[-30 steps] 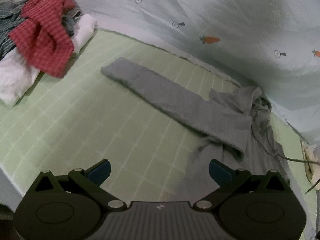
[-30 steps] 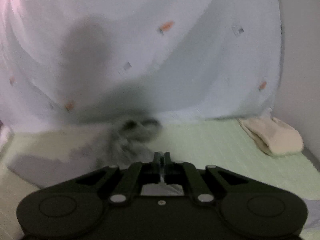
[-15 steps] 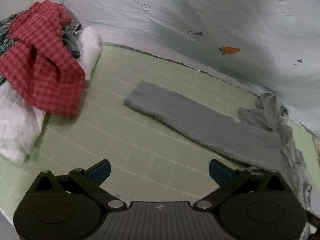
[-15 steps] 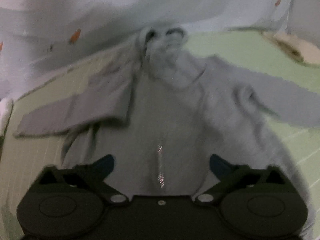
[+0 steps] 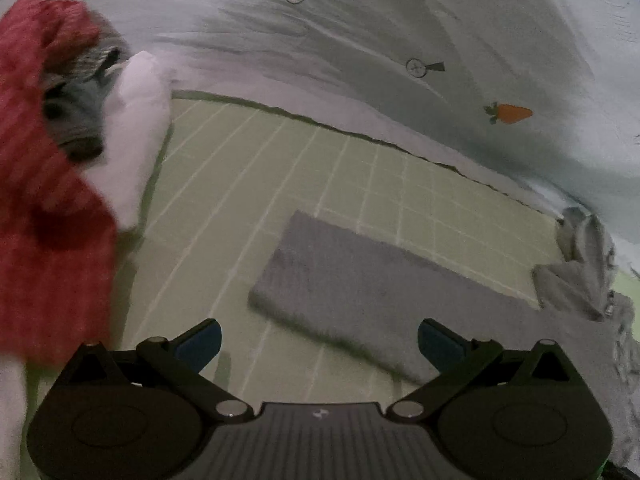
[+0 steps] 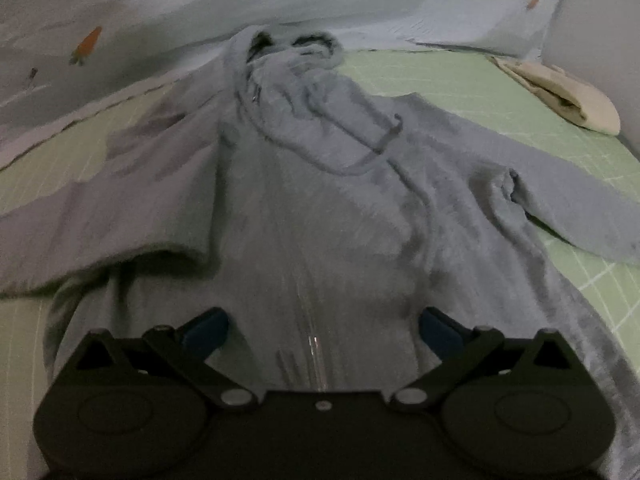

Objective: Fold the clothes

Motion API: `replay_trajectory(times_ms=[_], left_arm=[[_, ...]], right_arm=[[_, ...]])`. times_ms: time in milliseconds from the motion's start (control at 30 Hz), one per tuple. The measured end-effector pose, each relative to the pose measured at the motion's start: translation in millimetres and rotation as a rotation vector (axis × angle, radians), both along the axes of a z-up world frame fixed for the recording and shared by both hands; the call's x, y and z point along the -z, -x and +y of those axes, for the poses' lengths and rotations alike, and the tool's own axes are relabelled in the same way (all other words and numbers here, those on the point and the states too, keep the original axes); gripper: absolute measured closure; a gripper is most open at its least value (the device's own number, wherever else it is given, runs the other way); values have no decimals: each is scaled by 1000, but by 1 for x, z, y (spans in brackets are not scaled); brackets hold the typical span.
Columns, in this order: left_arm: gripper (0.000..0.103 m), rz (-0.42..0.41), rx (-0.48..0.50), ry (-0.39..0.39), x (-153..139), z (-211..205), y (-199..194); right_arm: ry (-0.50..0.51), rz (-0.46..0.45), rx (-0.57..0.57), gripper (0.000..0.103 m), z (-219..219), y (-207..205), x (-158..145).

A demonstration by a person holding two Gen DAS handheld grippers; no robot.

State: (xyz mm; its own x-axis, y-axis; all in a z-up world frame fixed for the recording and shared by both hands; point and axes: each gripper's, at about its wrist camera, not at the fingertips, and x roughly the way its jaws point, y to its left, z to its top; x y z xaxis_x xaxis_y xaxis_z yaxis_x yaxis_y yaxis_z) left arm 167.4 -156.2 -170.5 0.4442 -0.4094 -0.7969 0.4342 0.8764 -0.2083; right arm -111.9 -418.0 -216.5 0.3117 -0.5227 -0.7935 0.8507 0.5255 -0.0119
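Observation:
A grey zip hoodie [image 6: 320, 208] lies face up on the green checked sheet [image 6: 460, 76], hood at the far end, sleeves spread to both sides. My right gripper [image 6: 322, 330] is open and empty, hovering over the hoodie's lower front by the zipper. In the left wrist view the hoodie's left sleeve [image 5: 360, 292] stretches across the sheet with its cuff end near my left gripper [image 5: 318, 342], which is open and empty just above the sleeve's near edge.
A pile of clothes with a red checked shirt [image 5: 44, 216] and a white garment [image 5: 136, 128] sits at the left. A folded cream cloth [image 6: 560, 96] lies at the far right. A pale blue carrot-print quilt [image 5: 440, 60] borders the far side.
My right gripper has opened and dropped down over the hoodie's front. My left gripper has moved left and closer along the sleeve, toward its cuff end and the clothes pile.

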Motion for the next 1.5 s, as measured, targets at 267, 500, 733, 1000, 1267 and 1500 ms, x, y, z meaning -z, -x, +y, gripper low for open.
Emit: replay_trajectory(times_ms=[267,500,733,1000,1267,1500], left_arm=[[10,3,7,-34,21,-13,-24],[79,-87,14,-122,17,-10,-16],[92,-74,-38,-124,10,25,2],[93,-83,-148,-204,5,106,59],[93,-115,-259,-293,4,164,106],[93,-167,-397,-436,4,212,120]], right_arm=[[28,-25,35,0,1,-6,2],[36,-33,47,0,0,-9,3],[58,-48,33,0,4,-7,5],[100,-75,22,0,11,-3,8],[131,-90,20,0,15,0,10],[160,-106,17,0,19,2,13]])
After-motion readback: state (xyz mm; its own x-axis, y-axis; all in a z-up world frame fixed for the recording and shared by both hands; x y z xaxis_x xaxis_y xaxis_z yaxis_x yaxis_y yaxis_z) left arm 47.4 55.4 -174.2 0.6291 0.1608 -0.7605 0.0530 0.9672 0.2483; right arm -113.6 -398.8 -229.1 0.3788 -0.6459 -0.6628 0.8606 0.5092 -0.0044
